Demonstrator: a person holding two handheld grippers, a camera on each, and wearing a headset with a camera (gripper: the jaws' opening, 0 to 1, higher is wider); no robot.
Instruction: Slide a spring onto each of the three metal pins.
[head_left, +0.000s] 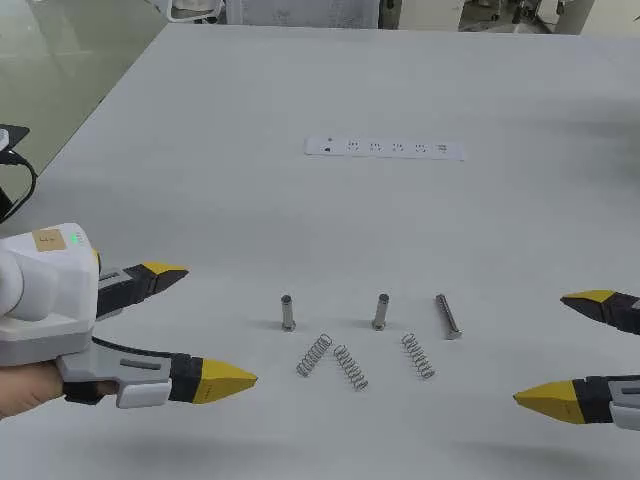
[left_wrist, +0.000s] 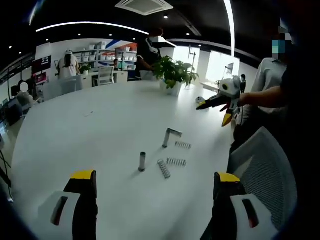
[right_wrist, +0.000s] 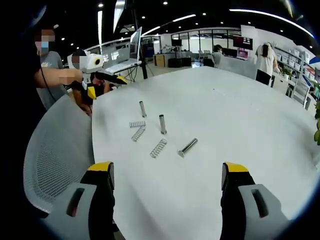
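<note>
Left gripper (head_left: 218, 325) and right gripper (head_left: 540, 347) hover level over the white table (head_left: 300, 210), both with jaws spread wide. Between them are three metal pins (head_left: 381, 311), two upright and one lying flat. Three springs (head_left: 351, 367) lie loose just beside the pins.

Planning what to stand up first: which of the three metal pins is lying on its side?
The rightmost pin: it lies flat, while the left pin and middle pin stand upright.
</note>
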